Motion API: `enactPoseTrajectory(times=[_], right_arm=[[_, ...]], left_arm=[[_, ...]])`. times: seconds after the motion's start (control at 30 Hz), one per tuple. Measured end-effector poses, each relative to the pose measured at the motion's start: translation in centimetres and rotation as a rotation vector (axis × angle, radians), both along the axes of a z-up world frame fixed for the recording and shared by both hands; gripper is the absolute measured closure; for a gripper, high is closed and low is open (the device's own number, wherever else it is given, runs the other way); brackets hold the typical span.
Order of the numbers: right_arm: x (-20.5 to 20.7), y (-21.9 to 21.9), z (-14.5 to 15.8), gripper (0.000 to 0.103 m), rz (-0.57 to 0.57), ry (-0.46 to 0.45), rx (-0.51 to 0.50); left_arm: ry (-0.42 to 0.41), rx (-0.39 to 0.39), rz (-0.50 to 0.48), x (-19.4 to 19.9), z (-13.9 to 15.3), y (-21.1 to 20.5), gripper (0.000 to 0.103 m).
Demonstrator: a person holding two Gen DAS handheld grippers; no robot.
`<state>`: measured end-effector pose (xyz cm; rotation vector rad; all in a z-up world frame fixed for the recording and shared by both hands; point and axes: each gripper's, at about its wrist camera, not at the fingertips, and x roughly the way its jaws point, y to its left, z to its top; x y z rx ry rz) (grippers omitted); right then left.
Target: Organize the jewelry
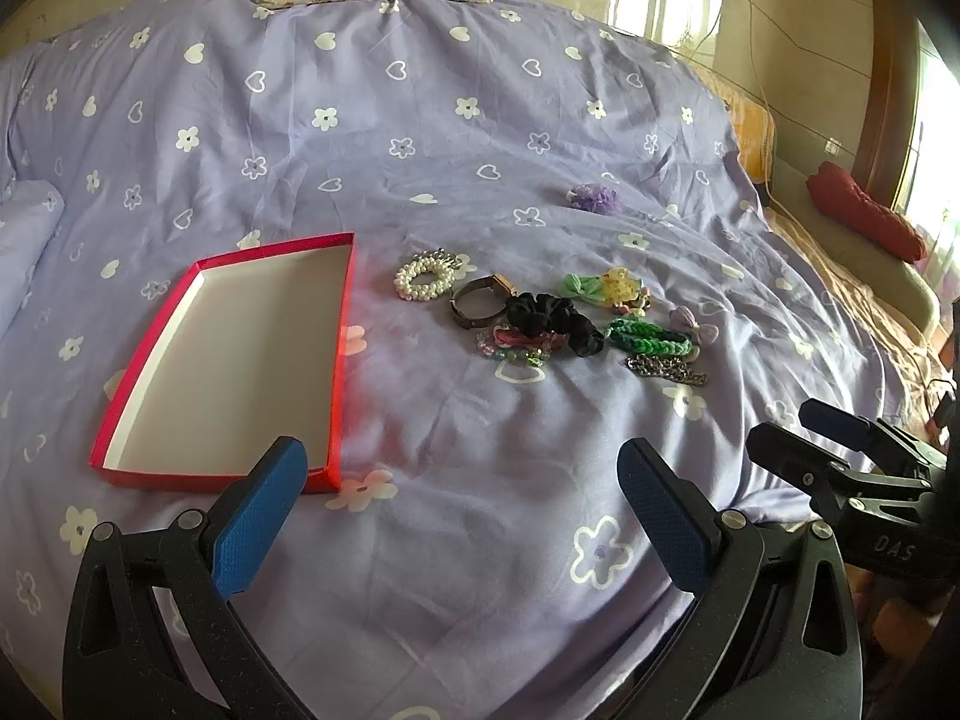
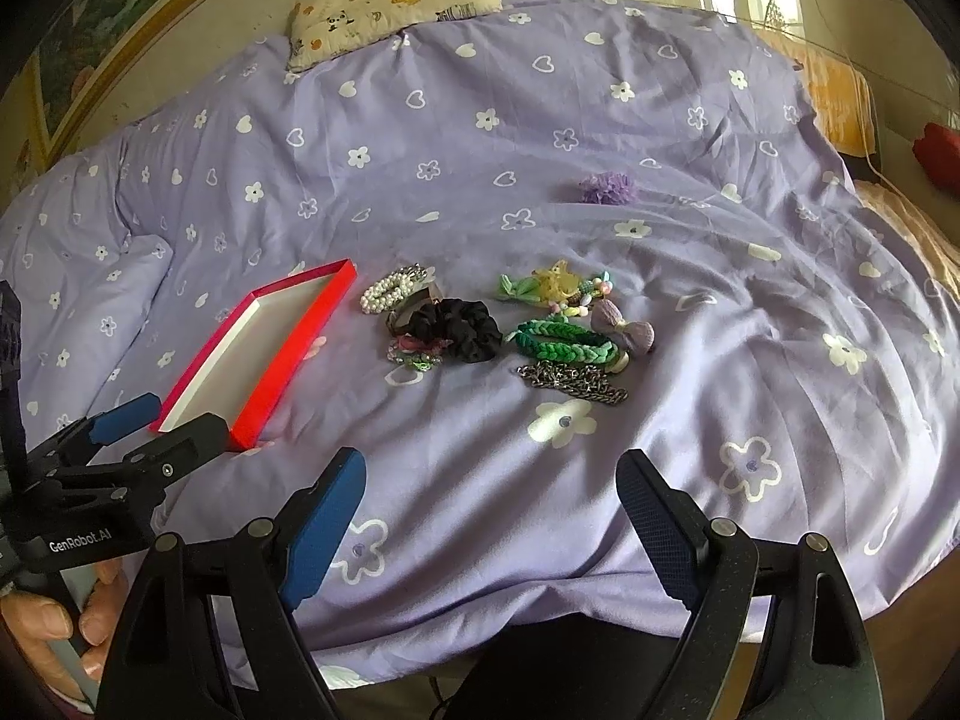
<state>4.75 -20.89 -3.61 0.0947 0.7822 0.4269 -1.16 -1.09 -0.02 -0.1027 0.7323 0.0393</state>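
Lilac bedding printed with white flowers and hearts covers the bed [image 1: 420, 120] you are working over, and it is soft and rumpled, so anything you press on will sink rather than resist. Your largest piece is the shallow red box [image 1: 339, 354], lying open and empty to the left of the jewelry; it looks like light card that would slide on the cloth if nudged, so drop things in from above rather than push against its wall. The jewelry sits in a loose cluster near the middle of the bed, just right of the box. Among it, the black scrunchie [image 2: 462, 324] is soft and bulky and will squash in the jaws, an easy pinch anywhere on its ring. The green braided band [image 2: 558, 342] is likely rubbery and limp; take it across the braid. The chain [image 2: 570, 387], nearest you, probably weighs most and will drape and slip, so grip a bunched part. The pearl bracelet [image 1: 420, 279] is made of hard round beads that may roll out of a shallow hold. A purple flower piece [image 1: 594, 198] lies well apart, farther back. Your left gripper [image 1: 462, 516] and right gripper [image 2: 492, 516] both hover short of the cluster with jaws wide apart and nothing between them.
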Motion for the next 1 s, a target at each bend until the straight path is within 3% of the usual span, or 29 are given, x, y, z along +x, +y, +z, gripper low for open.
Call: enactPoseTrajectory(times=[1.0], right_arm=[[-0.41,0.04,0.55,0.016,0.002,-0.027,-0.002]], left_arm=[[-0.014,0.010,0.014,0.22,0.31,0.04,0.000]])
